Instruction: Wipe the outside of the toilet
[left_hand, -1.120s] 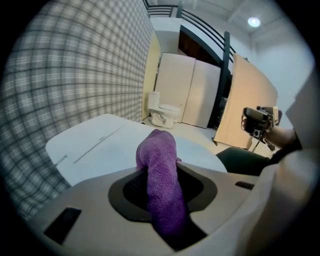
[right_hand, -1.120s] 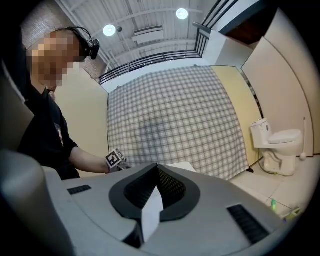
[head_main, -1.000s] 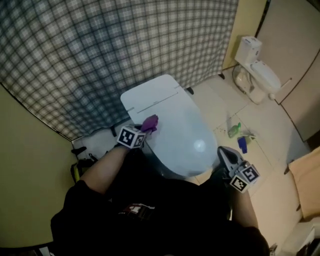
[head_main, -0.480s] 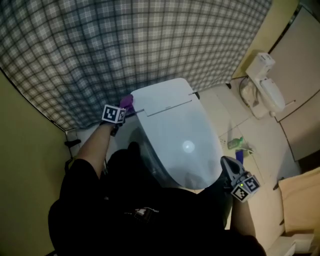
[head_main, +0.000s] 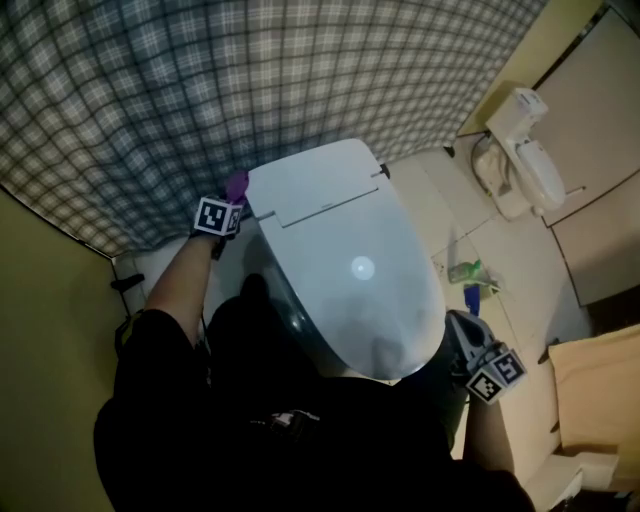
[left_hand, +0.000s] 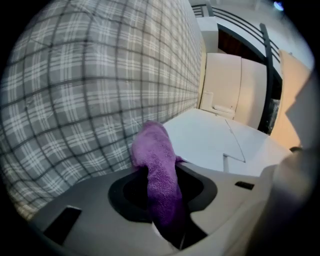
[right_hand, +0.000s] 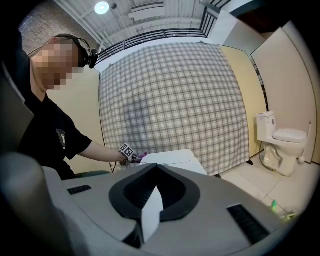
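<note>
Closest in, the person's black shirt (head_main: 300, 440) is filling the bottom of the head view. The right gripper (head_main: 460, 328) is hanging at the lower right, just off the front rim of the toilet (head_main: 340, 270) and not touching it. In the right gripper view its jaws are sitting pressed together with nothing between them, so that claw's doing nothing right now.

The toilet is taking up the middle of the frame, lid down, with a spot of light glinting off it. The person's left arm is reaching up along its left side to the back left corner. That's where the left gripper (head_main: 230, 200) is clamping a purple cloth (head_main: 237, 184).

In the left gripper view the cloth is sitting bunched between the jaws, with its free end sticking up past them. It's ending up right beside the left edge of the flat white top at the back of the toilet. Honestly can't tell if it's actually pressing on the surface or just hovering next to it.

Behind all that, a plaid curtain (head_main: 200, 90) is hanging across the top of the frame.

Over on the right, a green bottle (head_main: 463, 270) and a small blue thing (head_main: 470, 297) are lying near each other on the pale floor.

Way off in the upper right, a second toilet (head_main: 520, 150) is standing against a beige wall.
</note>
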